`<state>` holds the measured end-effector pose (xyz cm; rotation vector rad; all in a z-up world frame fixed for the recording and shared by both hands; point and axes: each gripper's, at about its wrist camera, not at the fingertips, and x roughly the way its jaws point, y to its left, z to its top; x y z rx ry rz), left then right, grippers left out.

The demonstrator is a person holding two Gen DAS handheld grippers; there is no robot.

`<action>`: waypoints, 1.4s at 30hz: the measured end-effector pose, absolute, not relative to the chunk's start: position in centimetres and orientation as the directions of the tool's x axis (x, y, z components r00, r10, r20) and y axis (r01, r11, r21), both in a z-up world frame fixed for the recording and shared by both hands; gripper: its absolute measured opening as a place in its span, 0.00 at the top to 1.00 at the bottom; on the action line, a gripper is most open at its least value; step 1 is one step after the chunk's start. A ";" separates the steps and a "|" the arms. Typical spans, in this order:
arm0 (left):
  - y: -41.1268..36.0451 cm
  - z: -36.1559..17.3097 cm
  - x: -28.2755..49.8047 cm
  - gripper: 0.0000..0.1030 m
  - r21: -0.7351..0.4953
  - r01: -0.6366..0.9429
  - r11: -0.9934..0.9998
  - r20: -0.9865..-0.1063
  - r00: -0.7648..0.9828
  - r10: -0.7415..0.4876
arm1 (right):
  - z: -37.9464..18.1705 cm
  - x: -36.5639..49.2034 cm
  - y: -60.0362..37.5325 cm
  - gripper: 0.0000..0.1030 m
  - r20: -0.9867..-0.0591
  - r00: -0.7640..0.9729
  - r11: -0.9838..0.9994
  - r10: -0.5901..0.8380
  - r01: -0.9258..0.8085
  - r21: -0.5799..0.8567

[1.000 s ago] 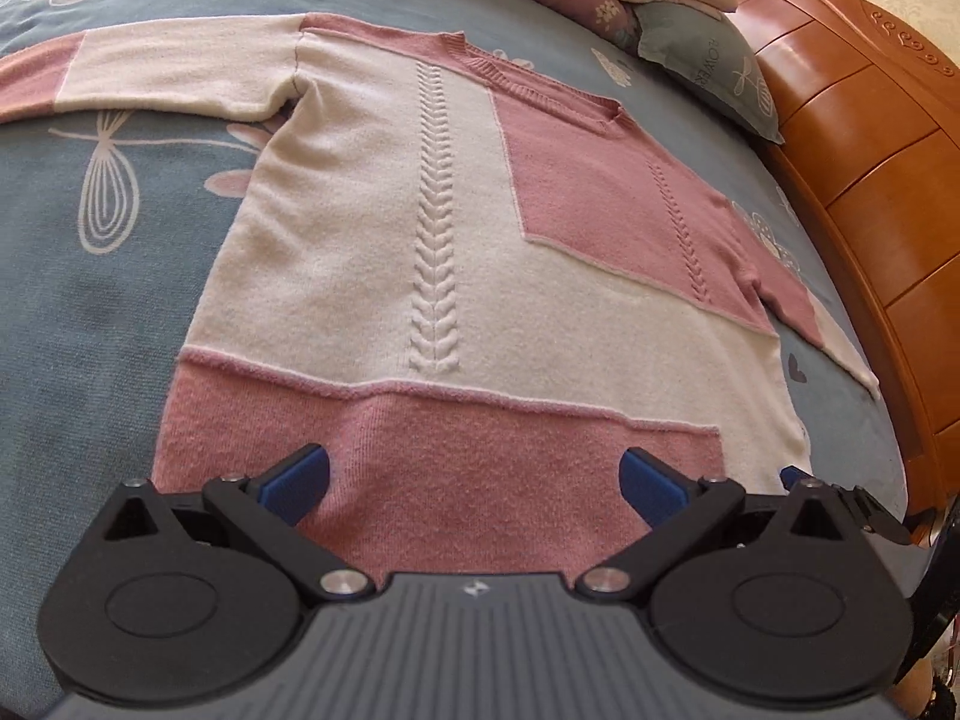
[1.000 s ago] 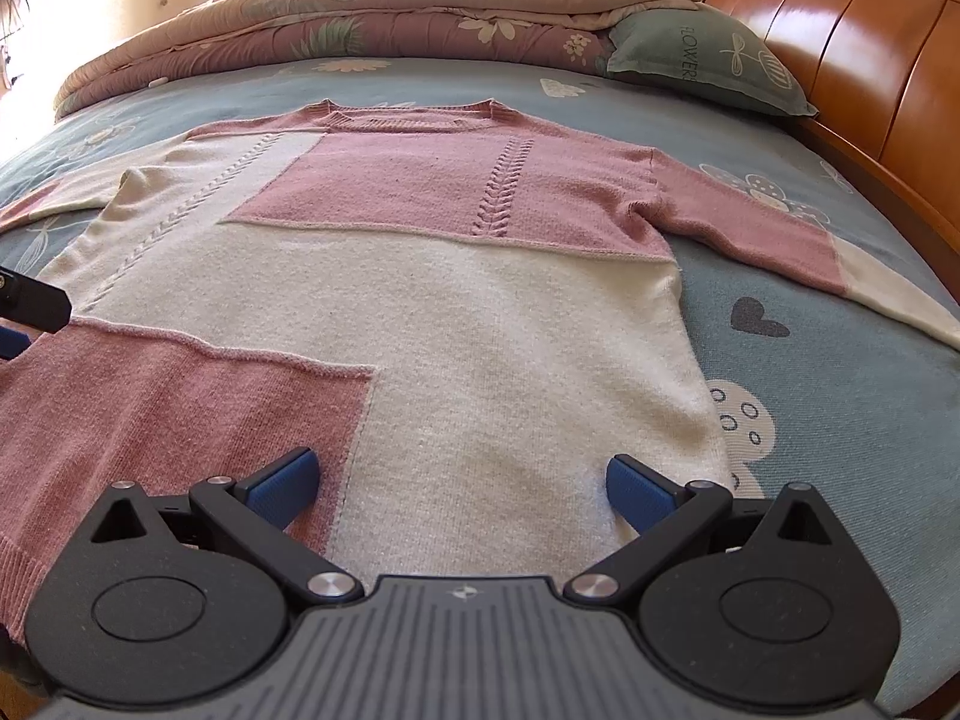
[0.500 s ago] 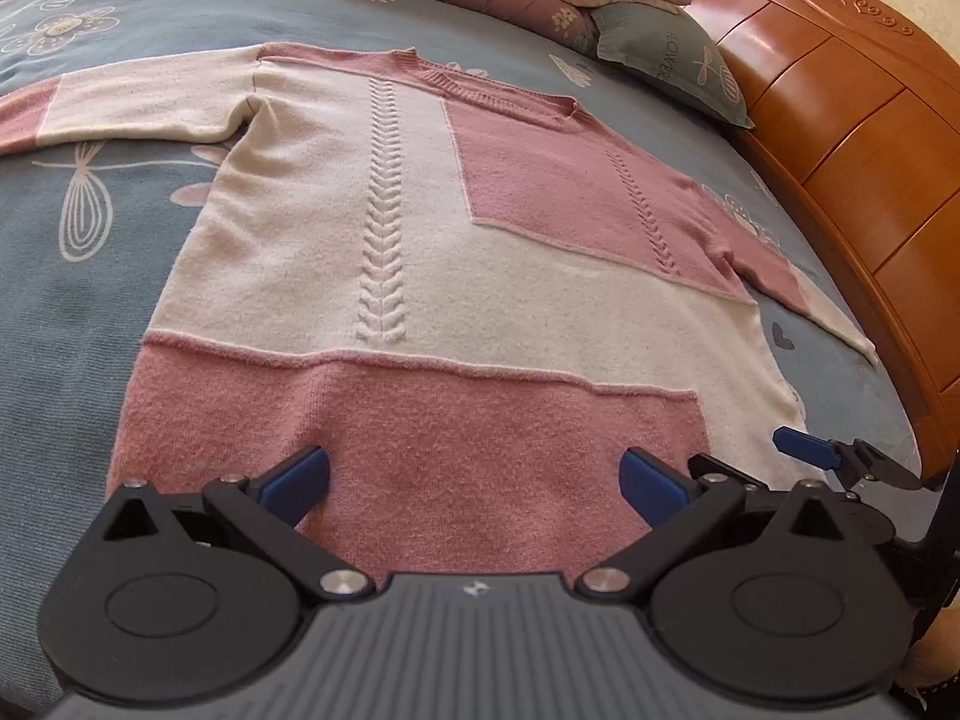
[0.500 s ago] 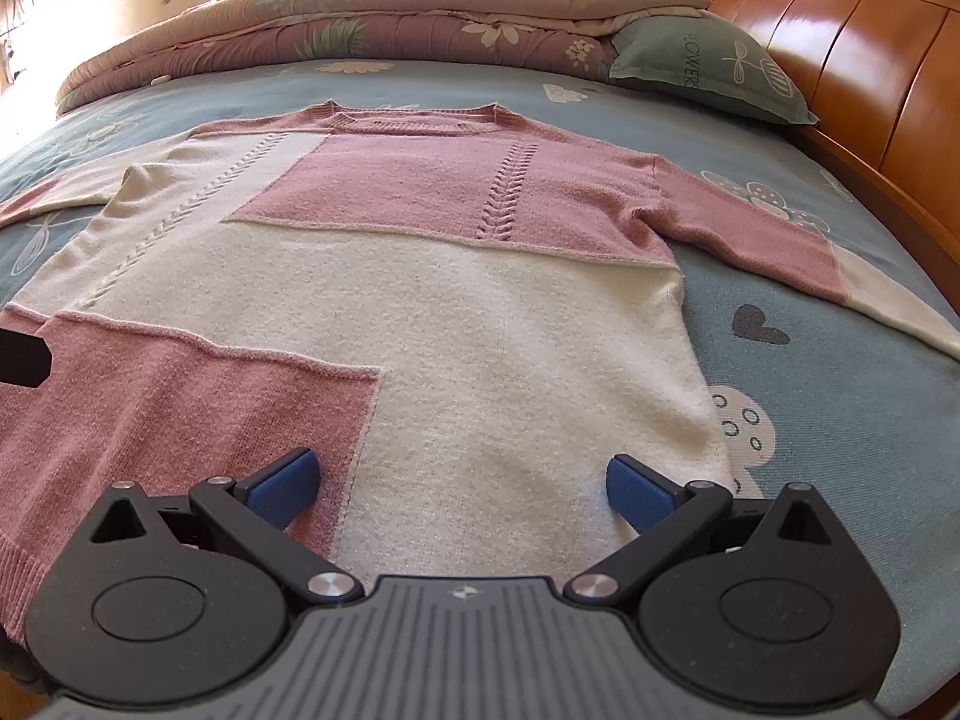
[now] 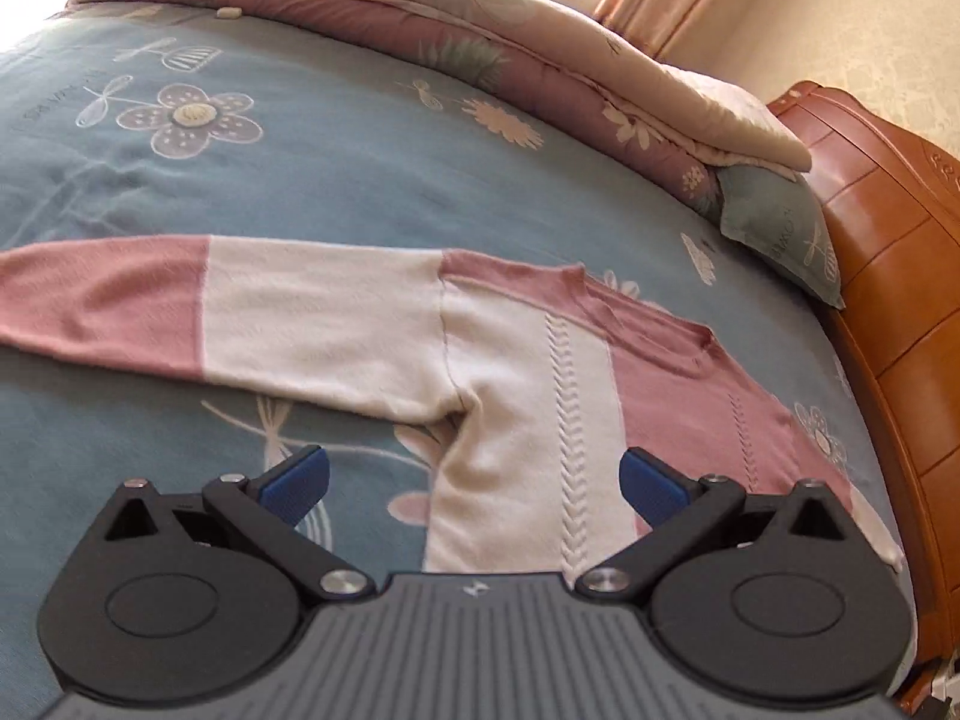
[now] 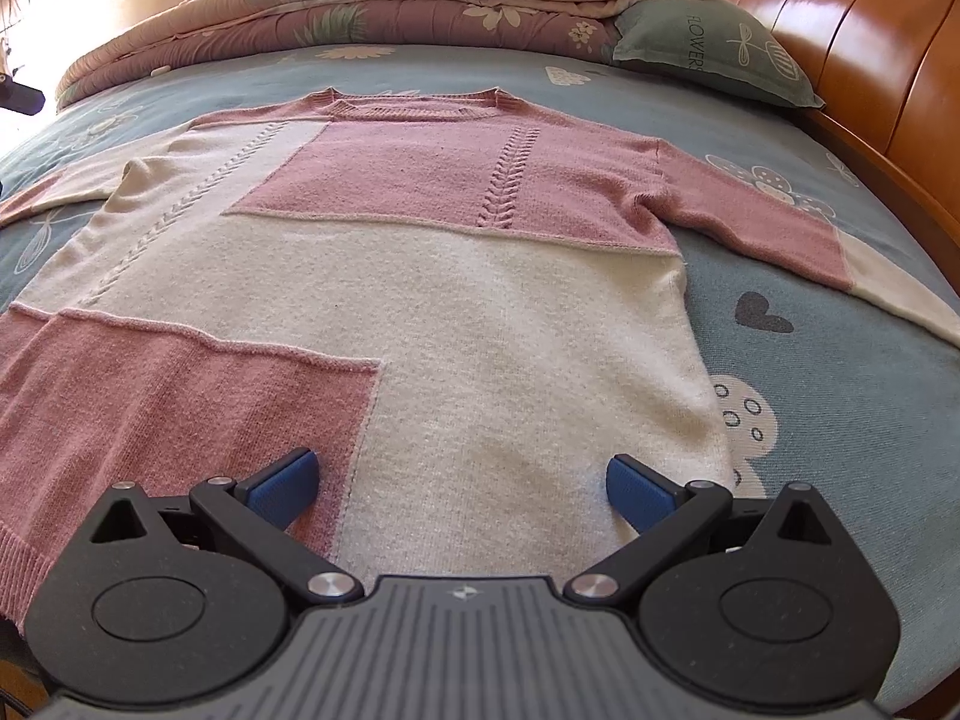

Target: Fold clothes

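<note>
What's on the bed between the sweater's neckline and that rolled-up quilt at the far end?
Only bare blue bedsheet lies between the sweater and the quilt, clearest in the right wrist view.

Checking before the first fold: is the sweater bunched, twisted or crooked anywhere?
Nothing stands out. The sweater lies flat, face up on the bed, both sleeves spread outward. Only slight puckering shows at the armpit. Both grippers are open and hold nothing.

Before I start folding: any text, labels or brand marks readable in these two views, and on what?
"FLOWERS": printed on the green pillow by the headboard, running vertically in the right wrist view.
Lettering on the same pillow in the left wrist view: blurred, unreadable.
Faint script on the blue bedsheet: too blurred to read.
Sweater: no label or text shows.
</note>
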<state>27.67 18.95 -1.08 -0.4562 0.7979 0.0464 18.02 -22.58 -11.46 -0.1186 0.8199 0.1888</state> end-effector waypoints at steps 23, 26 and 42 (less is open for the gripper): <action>40.9 -10.3 33.4 0.01 -0.440 -0.561 0.701 -0.708 0.697 0.114 | -11.3 19.4 -22.2 0.00 -0.592 0.665 0.890 0.454 -0.303 0.341; 42.1 -10.2 32.8 0.01 -0.438 -0.601 0.668 -0.716 0.683 0.145 | -11.4 19.2 -21.6 0.00 -0.607 0.668 0.903 0.431 -0.321 0.287; 34.2 -7.8 32.7 0.01 -0.308 -0.522 0.795 -0.765 0.633 0.119 | -12.1 18.1 -19.1 0.00 -0.660 0.684 0.924 0.309 -0.382 0.037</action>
